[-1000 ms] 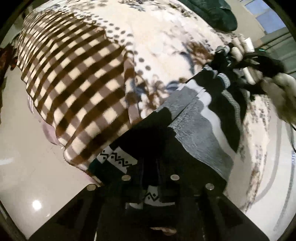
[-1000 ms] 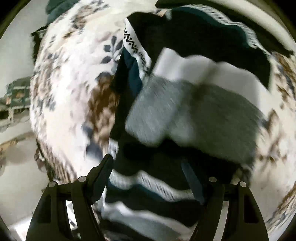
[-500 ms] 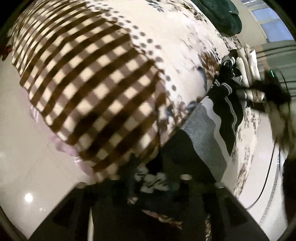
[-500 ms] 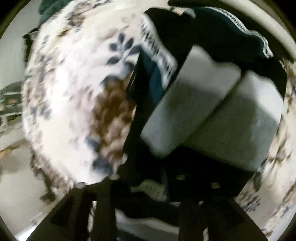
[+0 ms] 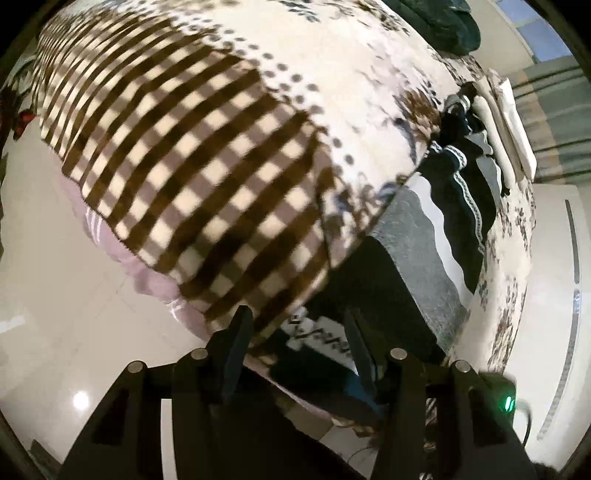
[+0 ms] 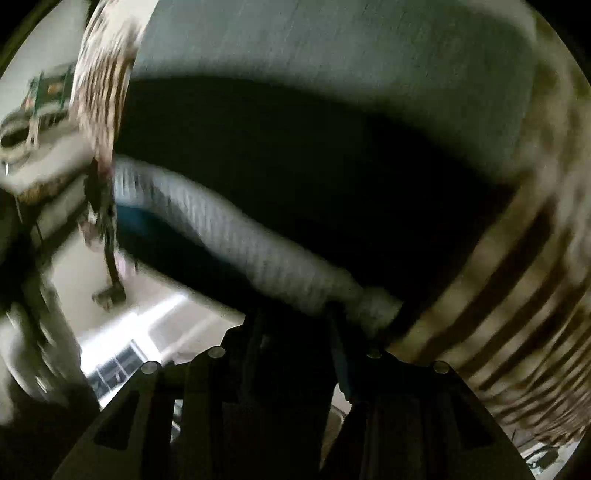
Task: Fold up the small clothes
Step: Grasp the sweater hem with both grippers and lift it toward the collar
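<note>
A small knitted sweater (image 5: 424, 243) in black, grey and white bands lies stretched along the bed's near edge in the left wrist view. Its patterned hem (image 5: 321, 336) lies just beyond my left gripper (image 5: 299, 332), which is open and holds nothing. In the blurred right wrist view the sweater (image 6: 295, 184) fills the frame, with a white ribbed band (image 6: 258, 258) running into my right gripper (image 6: 295, 325). Its jaws stand close together on that fabric.
The bed carries a brown-and-cream checked blanket (image 5: 177, 155) and a floral spread (image 5: 351, 55). A dark garment (image 5: 439, 22) lies at the far end. White folded items (image 5: 506, 114) lie beyond the sweater. Pale glossy floor (image 5: 55, 314) lies left and below.
My left gripper has opened and let go of the patterned hem, drawing back from it. My right gripper has closed on the sweater and swung fast, so its view now faces the bed's edge.
</note>
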A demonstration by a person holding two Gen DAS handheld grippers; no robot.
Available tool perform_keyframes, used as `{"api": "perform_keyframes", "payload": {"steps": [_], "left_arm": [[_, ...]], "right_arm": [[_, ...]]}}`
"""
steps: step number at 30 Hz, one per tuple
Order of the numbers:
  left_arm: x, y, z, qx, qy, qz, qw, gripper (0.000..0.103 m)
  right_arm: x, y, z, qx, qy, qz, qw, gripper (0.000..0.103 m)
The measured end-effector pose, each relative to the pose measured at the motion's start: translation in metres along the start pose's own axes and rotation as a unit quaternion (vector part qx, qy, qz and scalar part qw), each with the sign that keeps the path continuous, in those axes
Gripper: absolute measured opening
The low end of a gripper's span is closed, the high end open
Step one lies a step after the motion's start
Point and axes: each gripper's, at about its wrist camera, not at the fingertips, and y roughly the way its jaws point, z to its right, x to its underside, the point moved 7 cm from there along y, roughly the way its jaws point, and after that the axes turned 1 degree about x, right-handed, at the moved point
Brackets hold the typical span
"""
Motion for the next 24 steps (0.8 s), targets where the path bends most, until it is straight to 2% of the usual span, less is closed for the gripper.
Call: {"api": "perform_keyframes", "payload": {"steps": [2, 5, 6, 7, 8, 10, 12, 13, 14, 16, 18, 20, 24], "left_arm": [[0.000, 0.007, 0.008, -0.007, 0.018, -0.005, 0.9998, 0.049], [0.002, 0.025, 0.010, -0.046, 0.052, -0.017, 0.9974, 0.049], [0.003, 0.032, 0.005, -0.067, 0.061, -0.017, 0.9958, 0.046], [0.004, 0.035, 0.001, -0.066, 0.059, -0.017, 0.9959, 0.025], [0.006, 0.037, -0.005, -0.063, 0.051, -0.021, 0.9965, 0.017], [0.007, 0.031, -0.010, -0.057, 0.033, -0.026, 0.9975, 0.017], [0.005, 0.011, 0.002, -0.057, 0.040, -0.017, 0.9974, 0.022], [0.002, 0.001, 0.010, -0.053, 0.045, -0.012, 0.9975, 0.032], [-0.003, -0.008, 0.021, -0.041, 0.050, -0.003, 0.9979, 0.052], [-0.023, -0.028, 0.049, -0.019, 0.061, 0.026, 0.9976, 0.070], [-0.057, -0.037, 0.086, 0.016, 0.077, 0.049, 0.9957, 0.070], [-0.097, -0.029, 0.125, 0.050, 0.092, 0.056, 0.9930, 0.070], [-0.195, 0.012, 0.217, 0.095, 0.144, 0.066, 0.9828, 0.070]], "right_arm": [[0.017, 0.006, -0.001, -0.021, 0.005, -0.020, 1.000, 0.037], [0.025, -0.012, 0.012, -0.032, 0.031, 0.020, 0.999, 0.037], [0.026, -0.019, 0.021, -0.030, 0.044, 0.034, 0.998, 0.037], [0.027, -0.027, 0.030, -0.030, 0.059, 0.046, 0.997, 0.037], [0.026, -0.036, 0.040, -0.034, 0.076, 0.059, 0.995, 0.037], [0.023, -0.053, 0.055, -0.038, 0.099, 0.078, 0.991, 0.037], [0.018, -0.079, 0.069, -0.037, 0.122, 0.106, 0.986, 0.045], [0.015, -0.091, 0.074, -0.040, 0.131, 0.118, 0.983, 0.051], [0.012, -0.107, 0.082, -0.044, 0.141, 0.132, 0.980, 0.057], [-0.002, -0.144, 0.098, -0.050, 0.156, 0.164, 0.973, 0.060], [-0.019, -0.177, 0.109, -0.047, 0.165, 0.193, 0.966, 0.062], [-0.046, -0.214, 0.124, -0.040, 0.181, 0.223, 0.957, 0.069], [-0.109, -0.273, 0.164, -0.026, 0.210, 0.269, 0.940, 0.069]]}}
